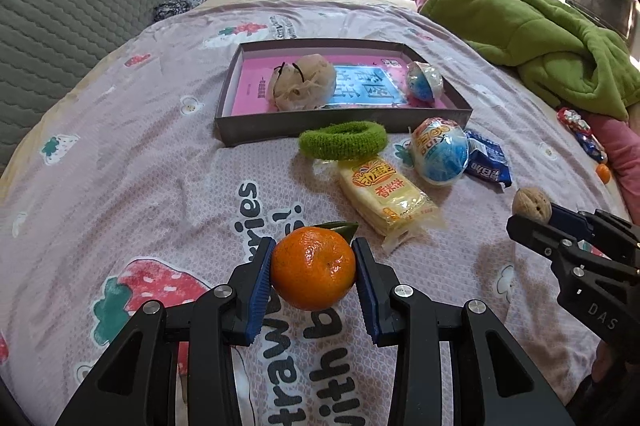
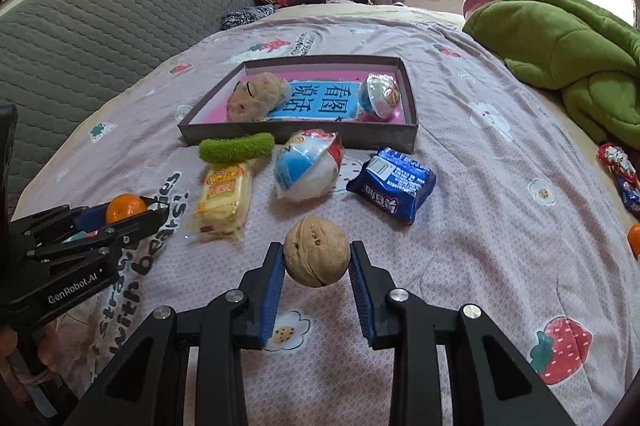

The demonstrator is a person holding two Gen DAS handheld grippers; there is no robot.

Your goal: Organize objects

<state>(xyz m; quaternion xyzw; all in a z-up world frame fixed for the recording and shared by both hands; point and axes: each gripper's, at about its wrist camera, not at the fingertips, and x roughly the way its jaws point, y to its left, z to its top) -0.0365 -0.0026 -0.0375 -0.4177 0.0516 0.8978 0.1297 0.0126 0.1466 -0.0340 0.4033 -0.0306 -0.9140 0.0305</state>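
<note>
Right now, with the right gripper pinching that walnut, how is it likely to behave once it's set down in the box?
The walnut looks hard and rounded, so it probably won't deform between the right gripper pads. It would likely roll if dropped, though the box walls should contain it.

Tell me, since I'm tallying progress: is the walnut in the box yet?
Out. The right gripper holds the walnut, short of the box.
</note>
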